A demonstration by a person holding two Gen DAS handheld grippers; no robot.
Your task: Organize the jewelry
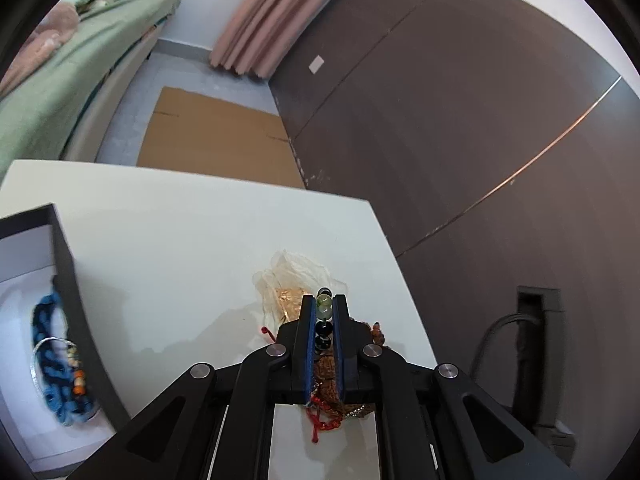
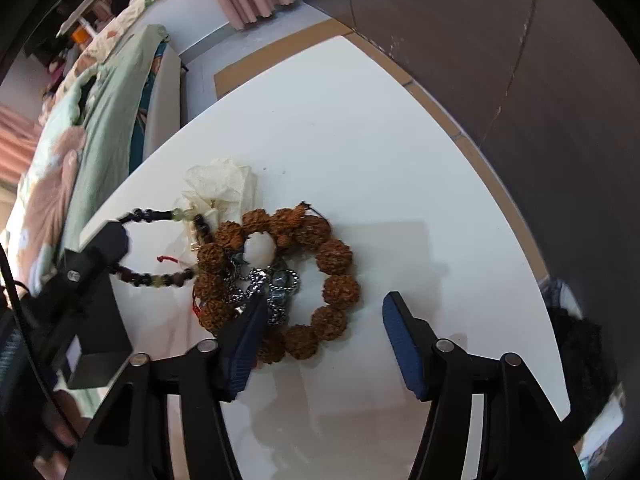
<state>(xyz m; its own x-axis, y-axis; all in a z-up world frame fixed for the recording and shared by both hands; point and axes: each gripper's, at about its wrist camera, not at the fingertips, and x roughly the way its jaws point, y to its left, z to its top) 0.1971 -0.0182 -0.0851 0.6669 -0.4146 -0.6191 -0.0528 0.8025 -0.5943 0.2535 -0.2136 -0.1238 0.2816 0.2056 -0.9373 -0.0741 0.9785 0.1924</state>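
My left gripper point(image 1: 325, 299) is shut on a bracelet of dark and green beads point(image 1: 324, 322). In the right wrist view it point(image 2: 110, 246) holds that bead bracelet point(image 2: 160, 216) stretched out from the jewelry pile. The pile lies on the white table point(image 2: 360, 140): a big brown seed-bead bracelet point(image 2: 332, 276), a silver chain point(image 2: 276, 284), a white bead point(image 2: 260, 249) and a red cord point(image 2: 172, 259). My right gripper point(image 2: 324, 306) is open just above the brown bracelet. A dark open box point(image 1: 68, 280) at left holds a blue braided bracelet point(image 1: 52, 356).
A crumpled clear plastic bag point(image 1: 292, 280) lies on the table beyond the pile. The table's right edge point(image 1: 404, 280) borders a dark brown wall point(image 1: 480, 120). A bed with green bedding point(image 1: 60, 92) and cardboard on the floor point(image 1: 216, 136) lie beyond.
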